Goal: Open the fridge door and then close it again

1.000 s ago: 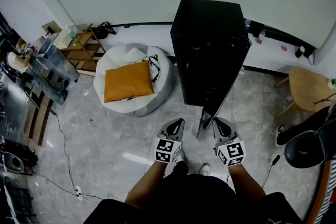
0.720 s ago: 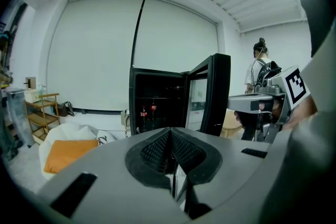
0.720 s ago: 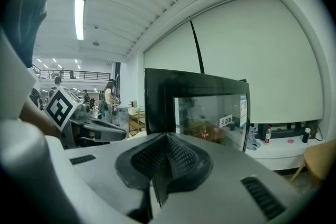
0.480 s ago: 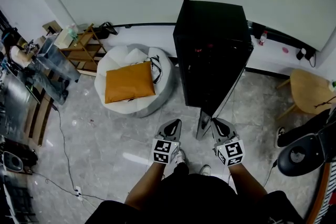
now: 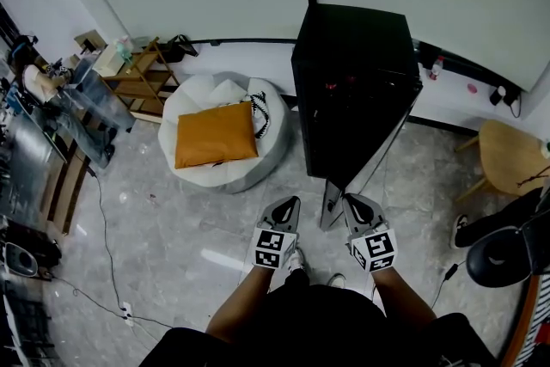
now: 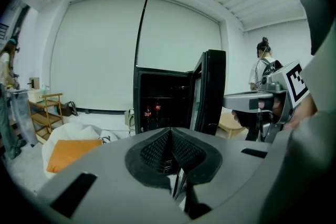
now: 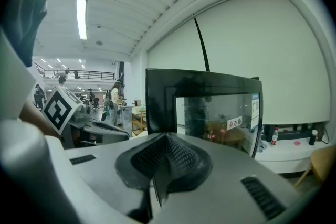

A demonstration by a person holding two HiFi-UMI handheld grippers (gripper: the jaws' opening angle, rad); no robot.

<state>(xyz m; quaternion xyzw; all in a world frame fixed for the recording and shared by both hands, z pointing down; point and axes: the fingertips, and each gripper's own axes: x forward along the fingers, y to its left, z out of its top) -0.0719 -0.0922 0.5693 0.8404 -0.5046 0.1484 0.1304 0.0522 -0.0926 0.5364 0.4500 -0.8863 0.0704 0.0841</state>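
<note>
Head view: fridge (image 5: 352,90) stands at the far wall, right of centre, and its door (image 5: 335,202) is swung out towards us, near edge landing between the two grippers. So we read the open step as done and the close as what's left.

Left gripper (image 5: 294,200) sits left of the door edge, on the cabinet side. In its own view the jaws are pressed together on nothing, looking into the lit interior with bottles (image 6: 152,111) on a shelf. Right gripper (image 5: 349,198) is on the right, outer side, jaws also closed and empty, facing the glass panel (image 7: 215,113). We can't tell if either one touches the door.

Risks as we see them:
- Pushing with closed tips on smooth glass: the tip could skid off the panel or past the edge, and the door stops half shut.
- Left gripper is in the door's swing path. If it doesn't clear first, it gets pinched between door and cabinet.
- Too hard a shove would slam the door and shake the bottles.
- Too soft a shove and the seal may not catch, leaving it ajar.
- Beanbag (image 5: 202,172) on the left is well clear, no issue there.
</note>
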